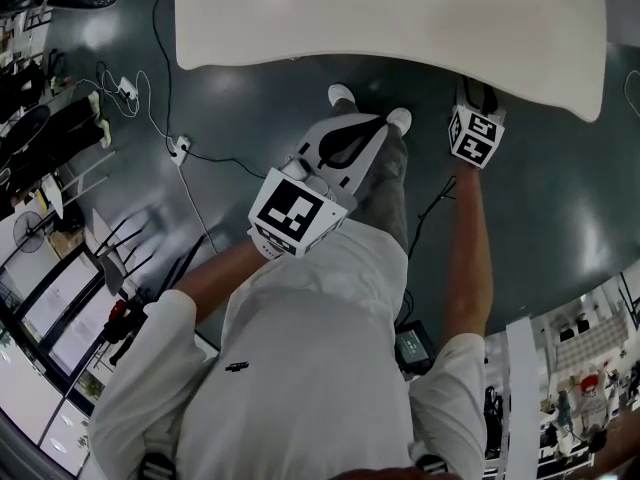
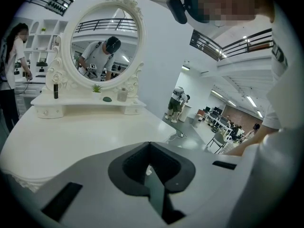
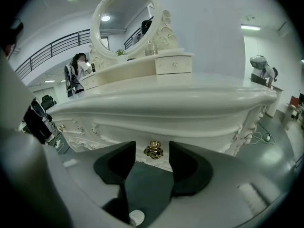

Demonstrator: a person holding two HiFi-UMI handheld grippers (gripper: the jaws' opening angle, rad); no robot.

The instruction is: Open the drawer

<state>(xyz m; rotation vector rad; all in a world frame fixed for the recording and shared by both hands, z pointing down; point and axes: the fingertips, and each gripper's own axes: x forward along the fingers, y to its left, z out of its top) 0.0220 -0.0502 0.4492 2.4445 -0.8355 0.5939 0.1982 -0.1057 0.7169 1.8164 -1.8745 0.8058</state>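
Open-plan hall, dark floor [image 1: 250,98], ornate white vanity bench [image 2: 85,137] with an oval mirror [image 2: 105,46] on top.

- Right tool [image 3: 152,161]: jaws apart, nothing gripped. The gold drawer knob [image 3: 153,149] sits dead ahead, lined up with the gap at about tip depth. Can't tell if it's touching.
- The drawer [image 3: 142,133] looks shut, its front just behind the knob, under the bench lip above the tool.
- Left tool [image 2: 151,167]: jaws together, empty, held up over the bench edge, well clear of the knob.

Risks as I see them:
- The knob is small and lumpy. Closing with only the tips on it gives a shallow bite, so it could slip off on the pull.
- The tool looks up from slightly below. A pull along that line instead of straight out could bind the drawer.
- Yanking could rattle the small items by the mirror.
- The person stands close, so the drawer may run into their legs.
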